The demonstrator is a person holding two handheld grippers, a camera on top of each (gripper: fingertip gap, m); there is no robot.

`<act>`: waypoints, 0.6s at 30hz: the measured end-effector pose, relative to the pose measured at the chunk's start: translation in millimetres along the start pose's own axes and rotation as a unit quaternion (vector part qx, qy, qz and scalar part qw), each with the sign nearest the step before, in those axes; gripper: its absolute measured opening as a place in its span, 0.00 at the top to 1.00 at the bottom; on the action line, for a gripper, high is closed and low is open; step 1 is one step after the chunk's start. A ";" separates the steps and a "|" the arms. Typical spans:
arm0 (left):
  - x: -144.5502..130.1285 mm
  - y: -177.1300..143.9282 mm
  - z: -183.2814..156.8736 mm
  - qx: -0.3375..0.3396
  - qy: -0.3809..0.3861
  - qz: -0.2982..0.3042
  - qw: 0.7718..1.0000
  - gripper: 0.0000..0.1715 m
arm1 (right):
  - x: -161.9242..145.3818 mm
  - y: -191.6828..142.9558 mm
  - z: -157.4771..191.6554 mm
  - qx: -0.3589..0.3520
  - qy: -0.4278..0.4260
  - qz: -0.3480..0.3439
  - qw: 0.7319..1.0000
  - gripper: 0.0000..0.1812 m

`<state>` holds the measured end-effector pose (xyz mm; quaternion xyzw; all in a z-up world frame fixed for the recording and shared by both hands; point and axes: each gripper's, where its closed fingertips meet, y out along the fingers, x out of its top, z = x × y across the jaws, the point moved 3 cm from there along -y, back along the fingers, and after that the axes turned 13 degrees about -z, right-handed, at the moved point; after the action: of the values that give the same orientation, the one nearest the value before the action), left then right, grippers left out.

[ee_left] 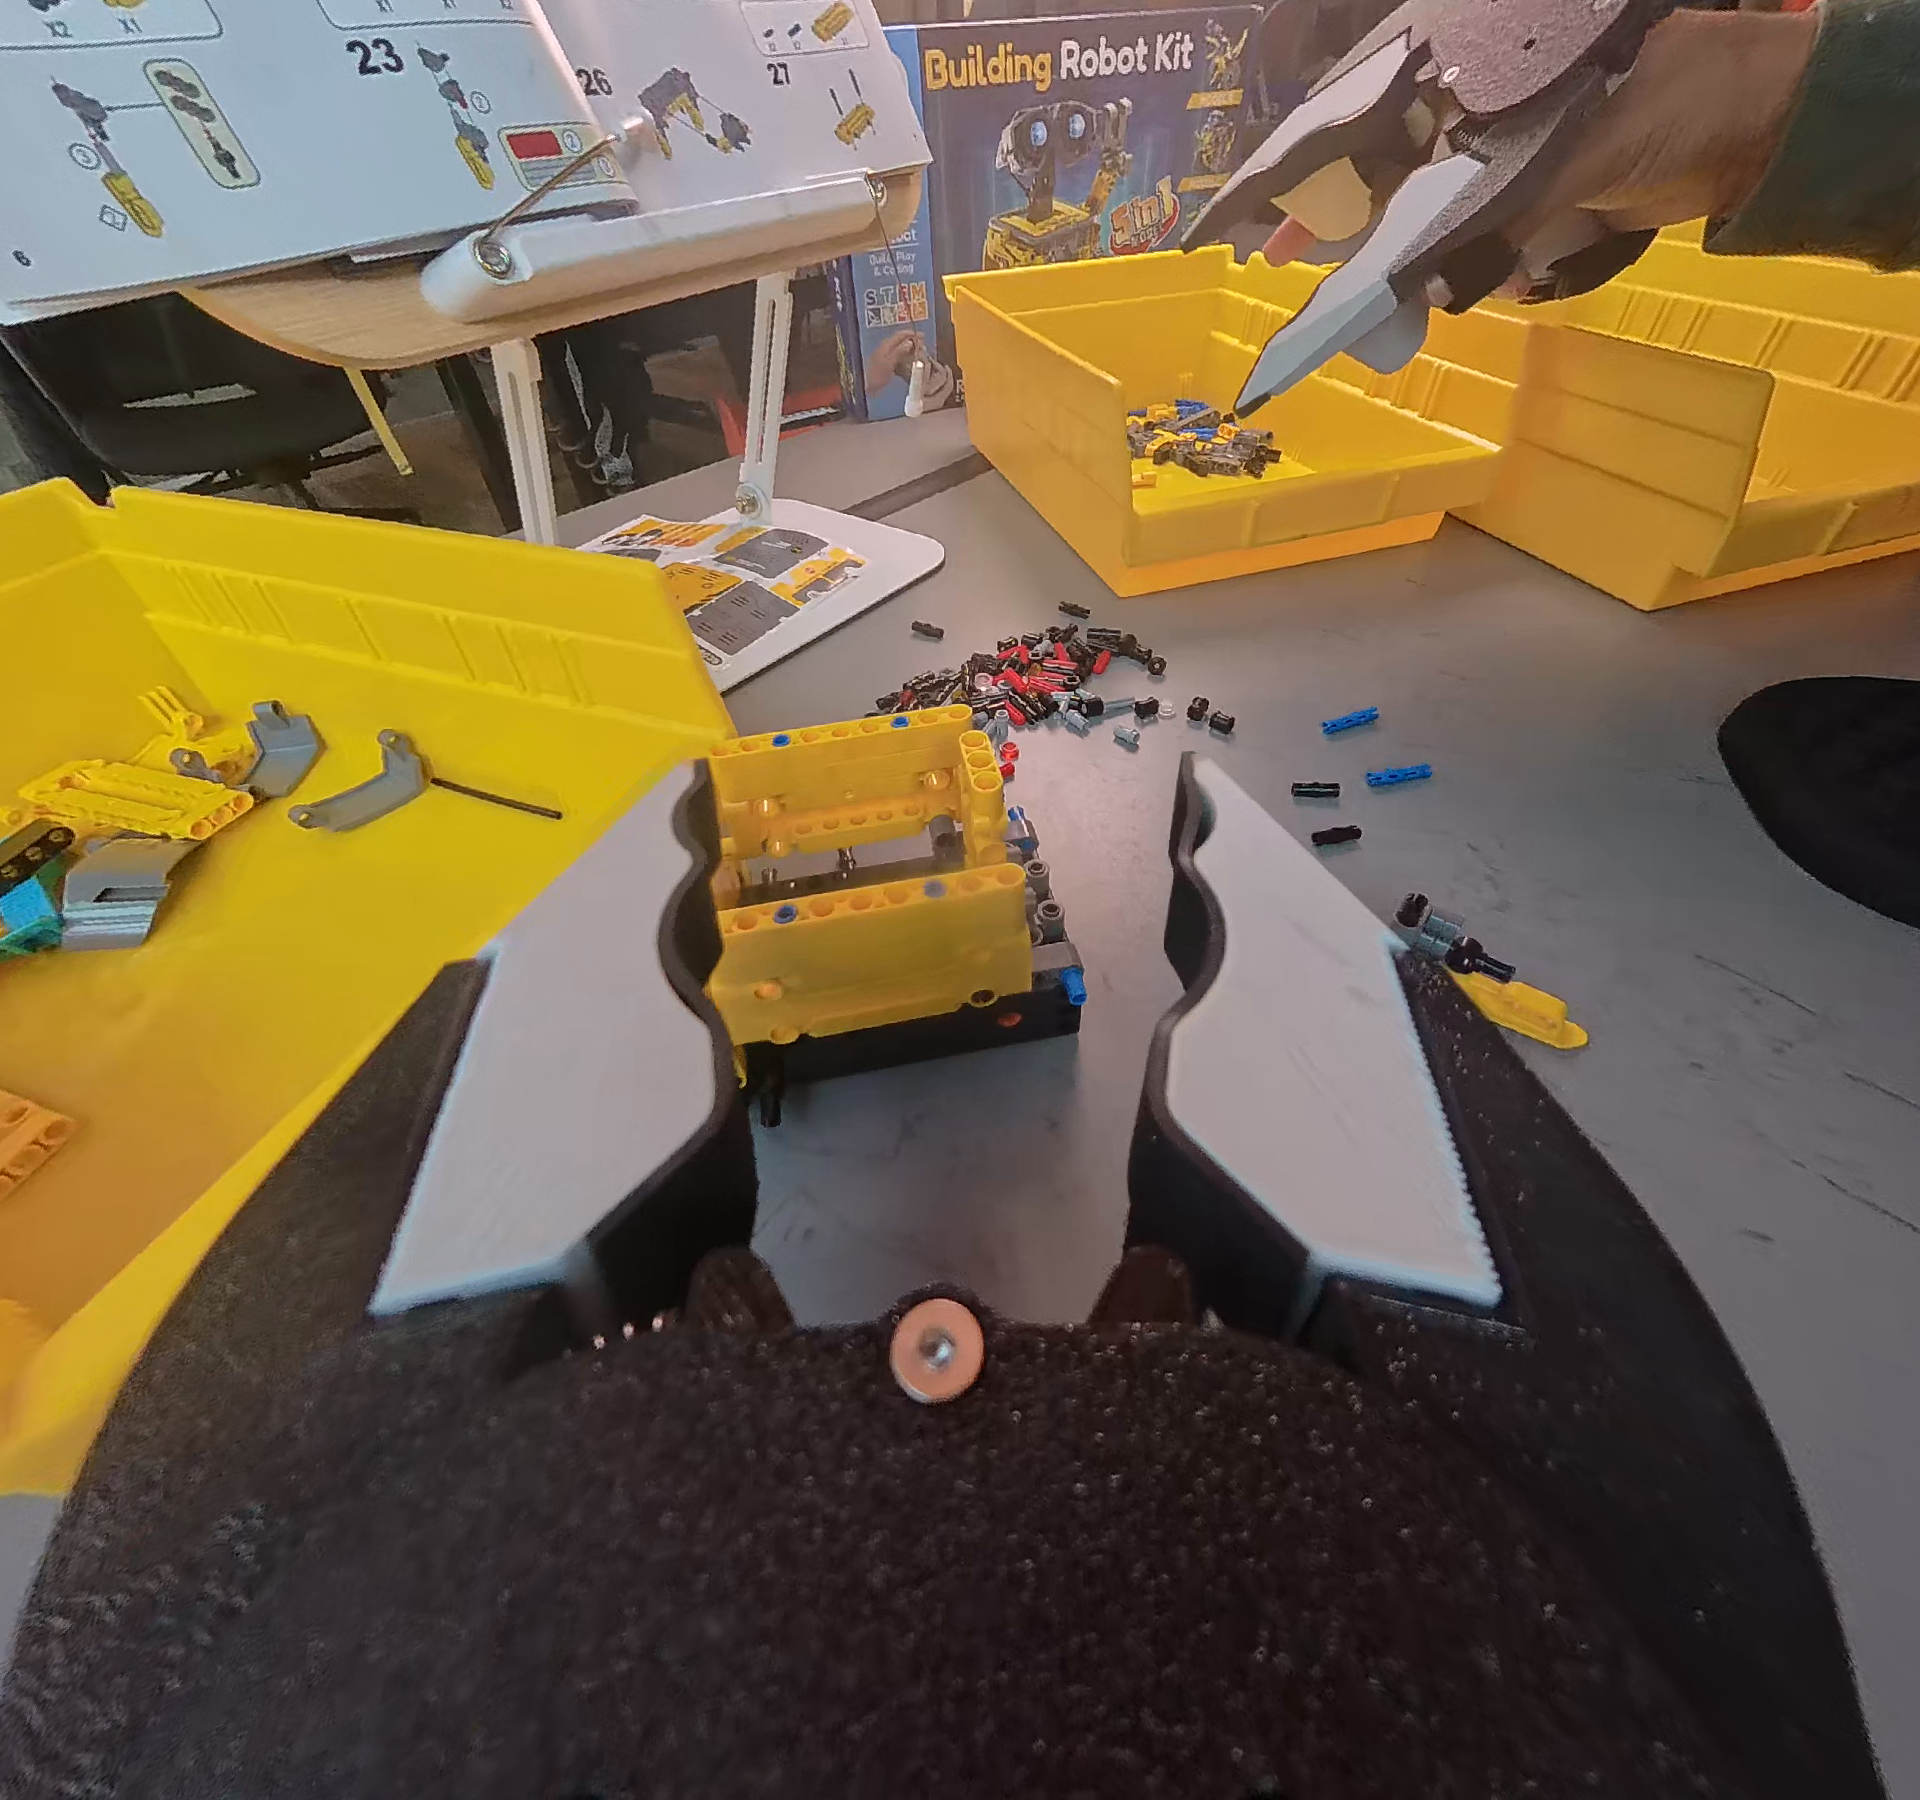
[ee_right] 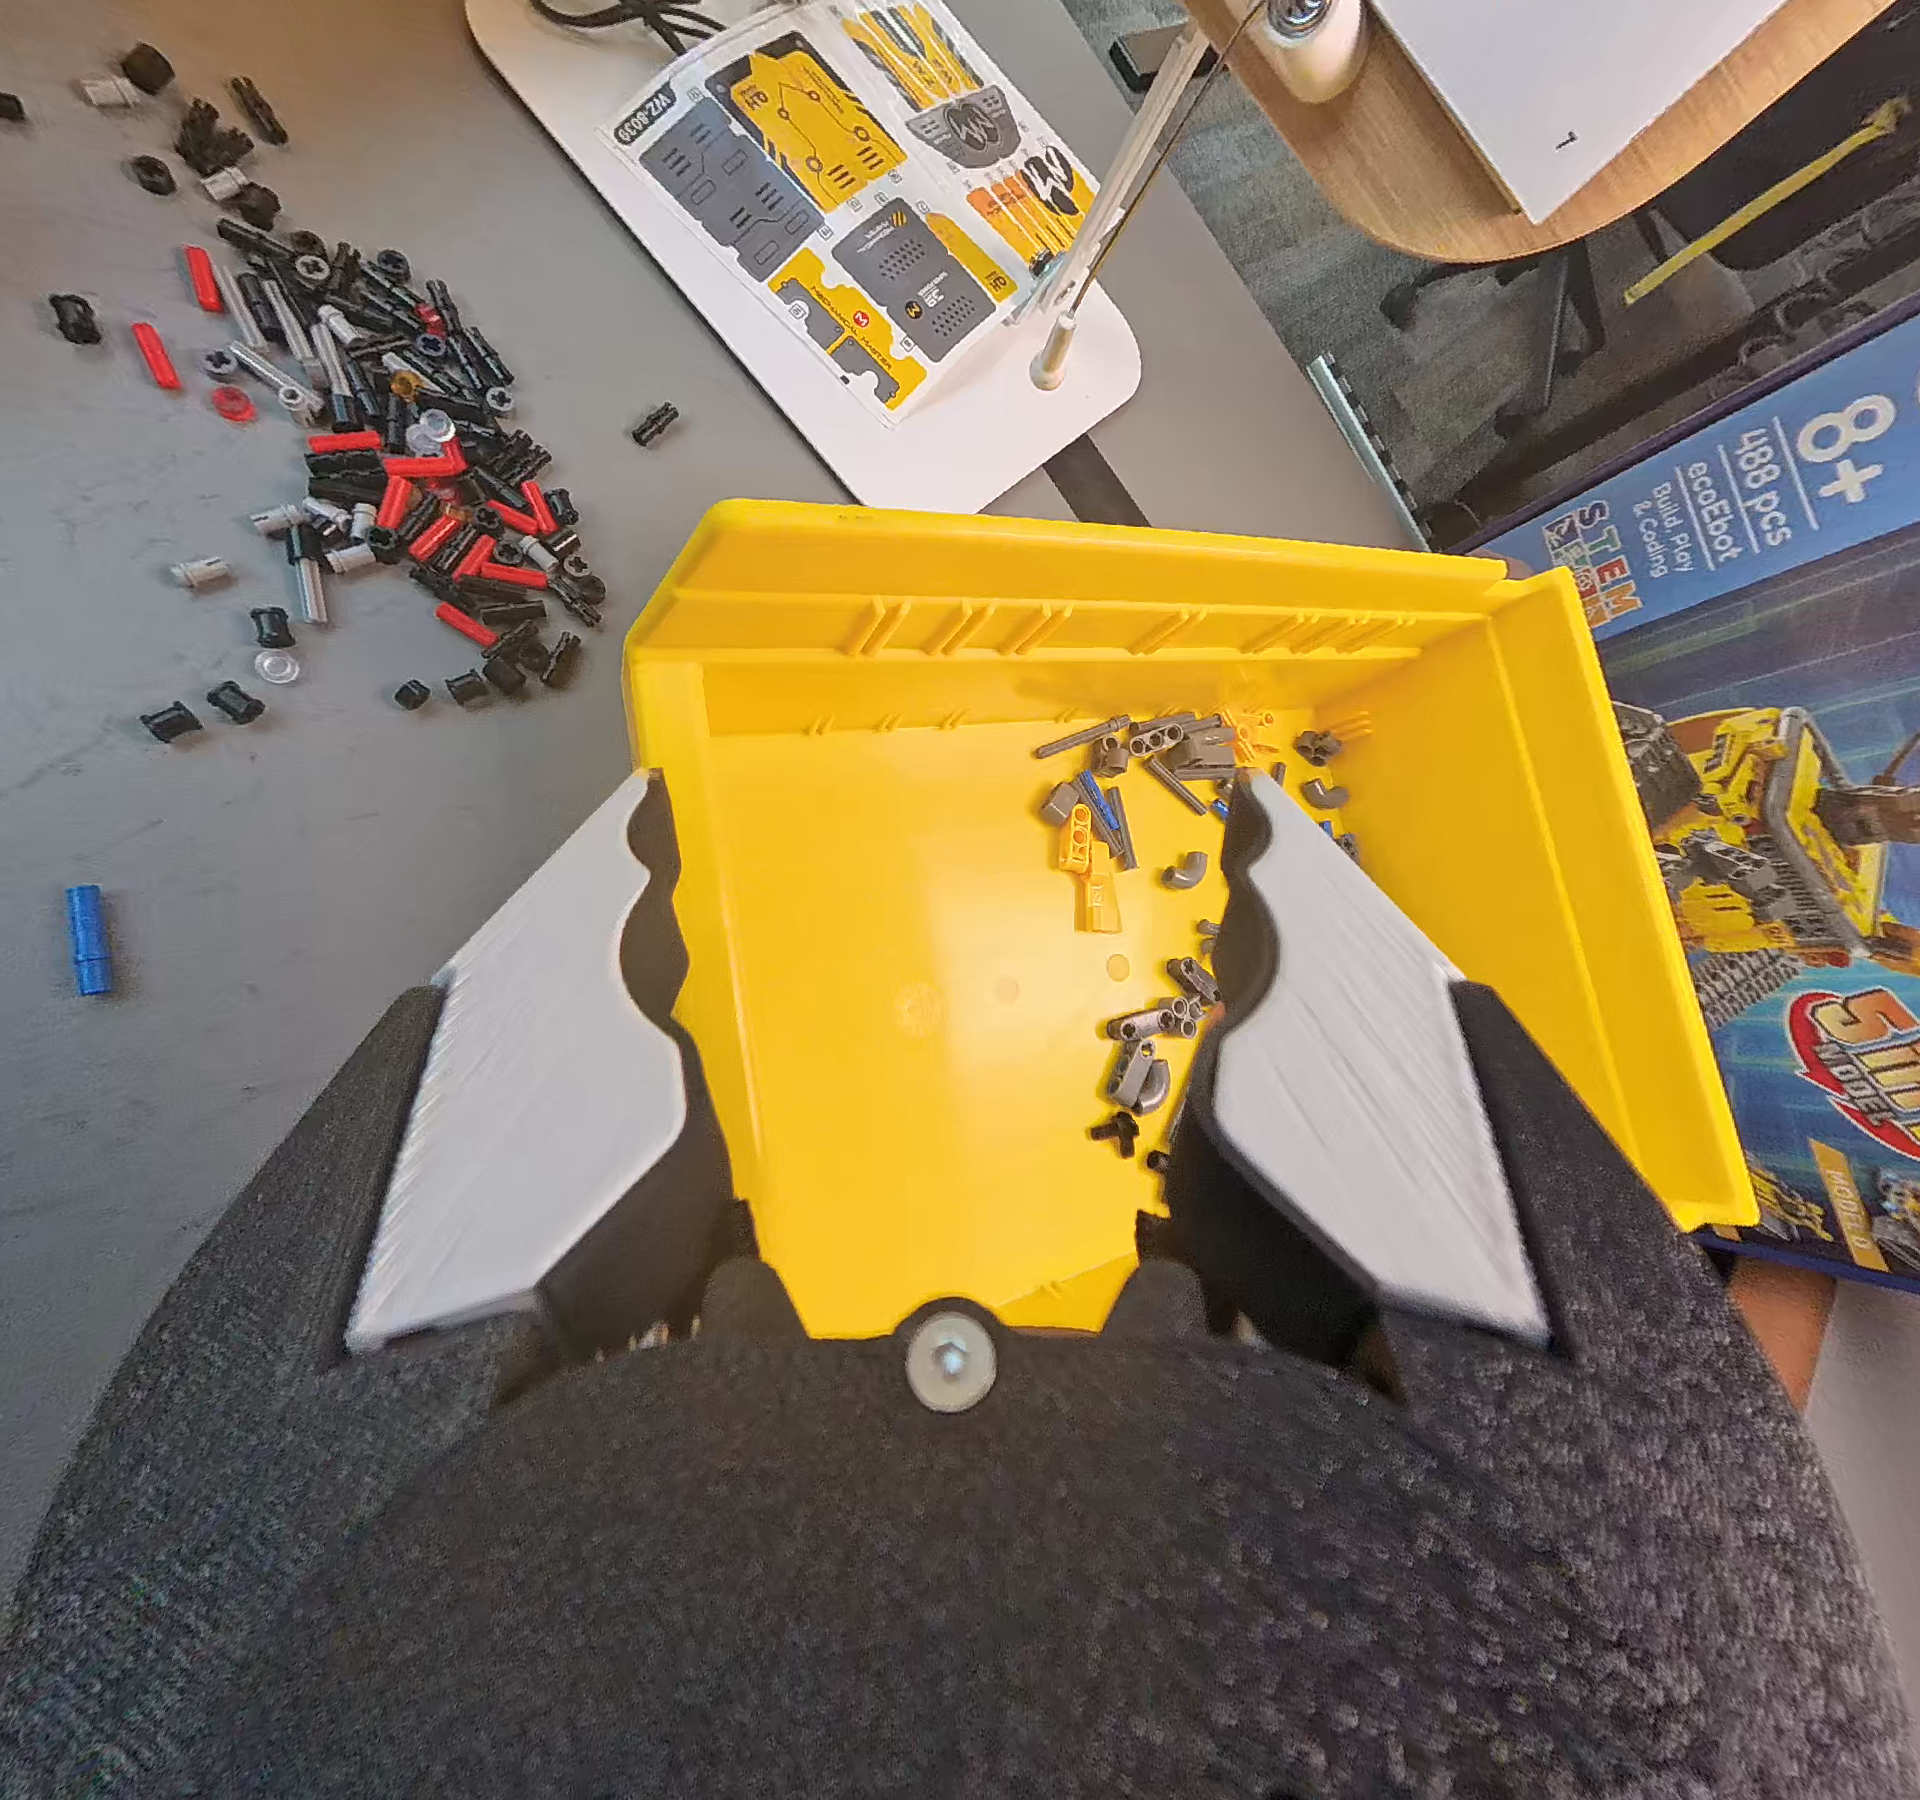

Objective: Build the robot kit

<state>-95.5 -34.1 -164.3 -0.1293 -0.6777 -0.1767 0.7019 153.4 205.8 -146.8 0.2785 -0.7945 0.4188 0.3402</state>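
In the left wrist view my left gripper (ee_left: 945, 776) is open and low over the grey table, its jaws on either side of a yellow and black brick assembly (ee_left: 873, 929). The left finger (ee_left: 582, 1023) touches or nearly touches the assembly's side; the right finger (ee_left: 1299, 1002) stands well apart. My right gripper (ee_right: 945, 784) is open and empty over a yellow bin (ee_right: 1091, 607) that holds small grey, blue and orange parts (ee_right: 1153, 763). It also shows in the left wrist view (ee_left: 1216, 322), held by a hand above that bin (ee_left: 1049, 368).
A pile of black, red and grey pins (ee_left: 1039, 680) (ee_right: 416, 462) lies on the table. A yellow bin (ee_left: 436, 607) with yellow and grey parts stands at left, another (ee_left: 1662, 462) at far right. An instruction booklet on a stand (ee_left: 416, 88), a sticker sheet (ee_right: 862, 181) and the kit box (ee_left: 1081, 140) stand behind.
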 end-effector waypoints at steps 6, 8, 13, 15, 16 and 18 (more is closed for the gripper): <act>0.7 -1.3 3.6 0.007 -0.004 -0.005 1.000 0.61 | -2.4 0.4 -0.1 0.011 0.012 -0.004 1.000 0.54; 0.0 -1.5 4.9 0.009 -0.009 -0.004 1.000 0.63 | -3.8 1.0 -1.4 0.014 0.021 -0.003 1.000 0.56; -0.3 -2.7 6.8 0.013 -0.012 -0.005 1.000 0.75 | -12.8 2.7 -13.5 0.010 0.036 0.014 0.999 0.65; -1.2 -2.8 7.1 0.013 -0.012 -0.002 1.000 0.80 | -17.3 3.6 -21.3 0.006 0.044 0.021 0.999 0.69; -1.7 -2.9 7.4 0.014 -0.013 -0.001 1.000 0.82 | -19.7 4.0 -25.9 0.004 0.048 0.026 0.999 0.70; -2.7 -3.3 7.8 0.014 -0.012 0.001 1.000 0.88 | -24.4 4.6 -35.0 0.000 0.054 0.034 0.998 0.73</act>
<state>-104.1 -33.6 -166.9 -0.1223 -0.6883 -0.1646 0.6958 175.8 241.9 -153.2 0.2290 -0.7839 0.4446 0.3680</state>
